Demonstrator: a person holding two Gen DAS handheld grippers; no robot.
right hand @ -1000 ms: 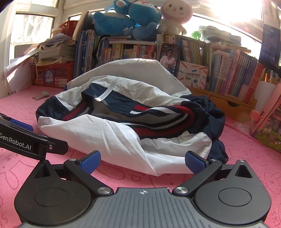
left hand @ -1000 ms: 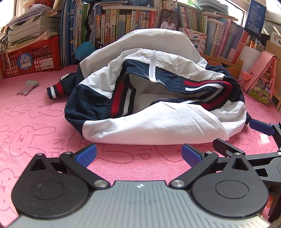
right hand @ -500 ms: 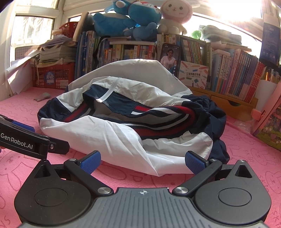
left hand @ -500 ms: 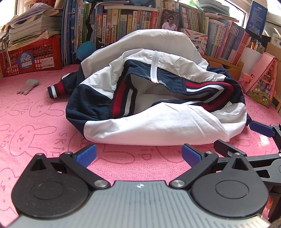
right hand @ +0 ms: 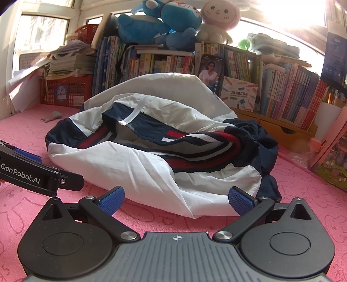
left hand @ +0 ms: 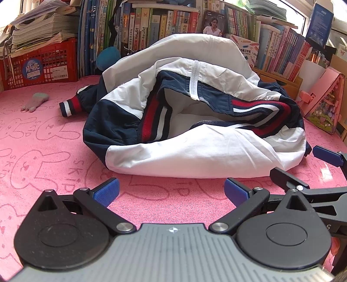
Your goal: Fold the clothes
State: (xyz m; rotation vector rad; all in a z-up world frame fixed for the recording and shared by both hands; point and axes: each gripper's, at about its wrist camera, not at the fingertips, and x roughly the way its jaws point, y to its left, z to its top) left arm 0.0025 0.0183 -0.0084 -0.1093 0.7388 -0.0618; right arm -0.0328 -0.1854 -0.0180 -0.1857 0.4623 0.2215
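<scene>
The jacket (left hand: 195, 134) lies crumpled on the pink bunny-print mat (left hand: 54, 151), just ahead of both tools. The left gripper (left hand: 171, 192) hovers with its jaws spread wide and nothing between them; the right gripper (right hand: 176, 199) is likewise wide apart and empty, its blue pads (right hand: 240, 200) almost at the white hem. The fabric looks thin, light and limp — likely a slick windbreaker shell that will slide and billow, so a pinch on a seamed edge seems wisest: the white hem nearest each tool, or the ribbed striped band (left hand: 151, 121) beyond it. Farther off, the white hood (left hand: 195, 50) rises before the bookshelf (left hand: 151, 23). The left view alone shows a striped cuff (left hand: 69, 106) trailing out to that tool's left; only the right view shows the dark navy bunch (right hand: 264, 147) on its far right, and plush toys (right hand: 173, 19) above the books.
</scene>
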